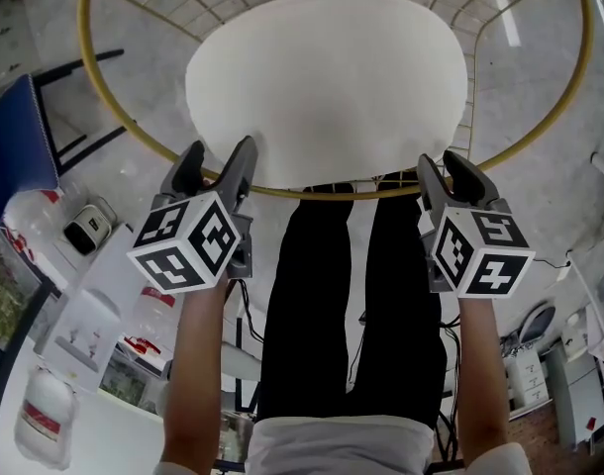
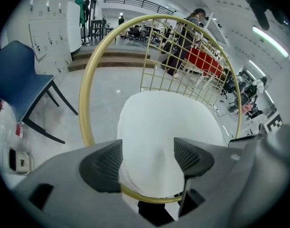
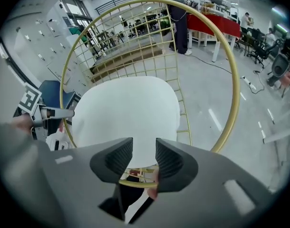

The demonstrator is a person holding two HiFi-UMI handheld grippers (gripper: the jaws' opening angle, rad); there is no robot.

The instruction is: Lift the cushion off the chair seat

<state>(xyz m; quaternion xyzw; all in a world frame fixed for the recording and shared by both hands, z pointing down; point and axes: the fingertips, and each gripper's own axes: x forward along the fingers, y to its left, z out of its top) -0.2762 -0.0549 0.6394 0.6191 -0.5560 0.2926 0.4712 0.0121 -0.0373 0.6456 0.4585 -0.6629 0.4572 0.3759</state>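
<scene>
A white round cushion [image 1: 327, 87] lies on the seat of a gold wire chair [image 1: 88, 57] below me. My left gripper [image 1: 220, 152] hangs over the cushion's near left edge with its jaws open. In the left gripper view the cushion [image 2: 169, 122] shows in the gap between the open jaws of the left gripper [image 2: 147, 161], with a soft crease near its front edge. My right gripper [image 1: 443, 162] is at the cushion's near right edge, also open. In the right gripper view, the cushion [image 3: 126, 113] and the gold rim [image 3: 135, 183] show between the jaws of the right gripper [image 3: 144, 158].
The person's black trousers [image 1: 352, 295] stand right against the chair's front rim. A blue chair [image 1: 20, 137] is at the left, and beside it a white table [image 1: 94, 433] holding bottles and small boxes. Cables and equipment lie at the right [image 1: 569, 364].
</scene>
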